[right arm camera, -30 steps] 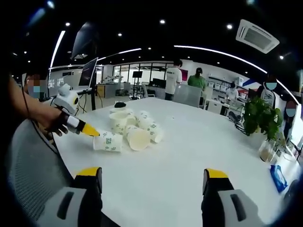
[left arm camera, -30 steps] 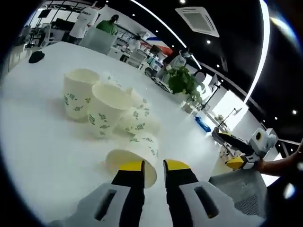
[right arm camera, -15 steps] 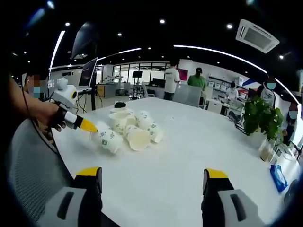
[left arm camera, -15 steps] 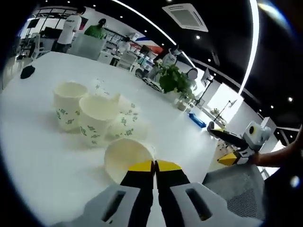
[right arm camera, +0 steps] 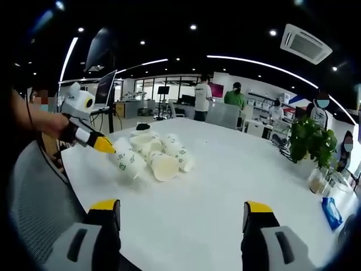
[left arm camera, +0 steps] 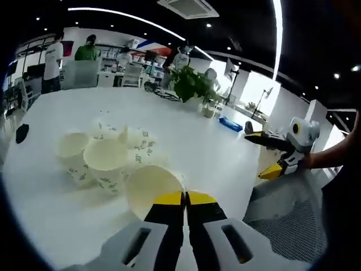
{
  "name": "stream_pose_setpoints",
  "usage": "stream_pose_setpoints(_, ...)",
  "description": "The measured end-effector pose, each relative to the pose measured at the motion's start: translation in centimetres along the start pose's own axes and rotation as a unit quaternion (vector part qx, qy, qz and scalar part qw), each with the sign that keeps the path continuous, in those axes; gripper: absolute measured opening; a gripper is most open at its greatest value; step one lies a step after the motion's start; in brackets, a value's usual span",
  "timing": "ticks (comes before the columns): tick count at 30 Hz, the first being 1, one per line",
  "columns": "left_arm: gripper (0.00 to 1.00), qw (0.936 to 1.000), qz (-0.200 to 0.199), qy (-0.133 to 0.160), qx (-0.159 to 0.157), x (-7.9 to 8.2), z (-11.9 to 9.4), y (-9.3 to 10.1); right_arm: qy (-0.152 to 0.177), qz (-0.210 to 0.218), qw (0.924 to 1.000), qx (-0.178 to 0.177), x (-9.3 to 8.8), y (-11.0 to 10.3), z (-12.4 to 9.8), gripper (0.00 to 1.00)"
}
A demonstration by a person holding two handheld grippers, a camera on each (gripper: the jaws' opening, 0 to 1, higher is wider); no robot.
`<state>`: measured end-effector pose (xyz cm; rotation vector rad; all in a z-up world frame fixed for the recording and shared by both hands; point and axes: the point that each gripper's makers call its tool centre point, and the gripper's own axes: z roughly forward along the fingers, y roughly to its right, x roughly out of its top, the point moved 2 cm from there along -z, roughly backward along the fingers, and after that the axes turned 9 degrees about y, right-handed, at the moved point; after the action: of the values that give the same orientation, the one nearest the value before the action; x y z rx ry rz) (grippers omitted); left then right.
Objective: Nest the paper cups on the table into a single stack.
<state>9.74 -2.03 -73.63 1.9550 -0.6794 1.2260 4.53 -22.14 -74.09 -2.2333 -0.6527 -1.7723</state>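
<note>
— White table (right arm camera: 225,186), open-plan office behind it, strip lights on a dark ceiling. What do you have on the surface?

— One cluster of paper cups (right arm camera: 155,151) with green print, at the far left of the table in your right gripper view. Some stand upright with mouths up (left arm camera: 106,162), some lie on their sides. A potted plant (right arm camera: 309,144) stands at the far right edge, a small black object (left arm camera: 21,133) beyond the cups.

— Your left gripper?

— Left gripper (left arm camera: 185,197): yellow tips pressed together on the rim of one paper cup (left arm camera: 151,189). That cup is tilted, mouth toward you, at the near side of the cluster. From the right gripper view, the same gripper (right arm camera: 105,145) has the cup (right arm camera: 128,162) raised at a slant, just beside the others; whether it touches the table, you cannot tell.

— Your right gripper?

— Right gripper (right arm camera: 183,210): jaws spread wide, nothing between them, over bare table well apart from the cups. It shows at the right in the left gripper view (left arm camera: 266,156), likewise spread.
</note>
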Motion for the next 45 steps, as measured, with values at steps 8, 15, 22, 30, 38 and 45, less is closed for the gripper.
stream_pose_setpoints(8,0.0,0.9973,0.067,-0.032,0.002,0.1,-0.1,-0.5,0.005,0.003,1.0,0.001,0.3,-0.1,0.0,0.91)
stream_pose_setpoints(15,0.0,0.9949,0.091,-0.043,0.003,0.3,-0.4,-1.6,0.005,0.005,1.0,0.003,0.2,-0.2,0.0,0.91)
stream_pose_setpoints(22,0.0,0.9873,0.142,-0.07,0.001,0.8,-0.6,-2.4,0.004,0.006,1.0,0.003,0.1,-0.1,0.0,0.91)
stream_pose_setpoints(30,0.0,0.9706,0.207,-0.122,-0.018,0.8,-0.3,-1.7,-0.003,0.005,1.0,0.004,-0.2,0.0,0.0,0.9)
stream_pose_setpoints(38,0.0,0.9555,0.252,-0.15,-0.028,0.8,0.1,-1.4,-0.008,0.005,0.9999,0.004,-0.4,0.0,0.0,0.89)
stream_pose_setpoints(45,0.0,0.9407,0.288,-0.174,-0.043,0.6,0.6,-1.4,-0.01,0.005,0.9999,0.001,-0.4,0.0,0.0,0.89)
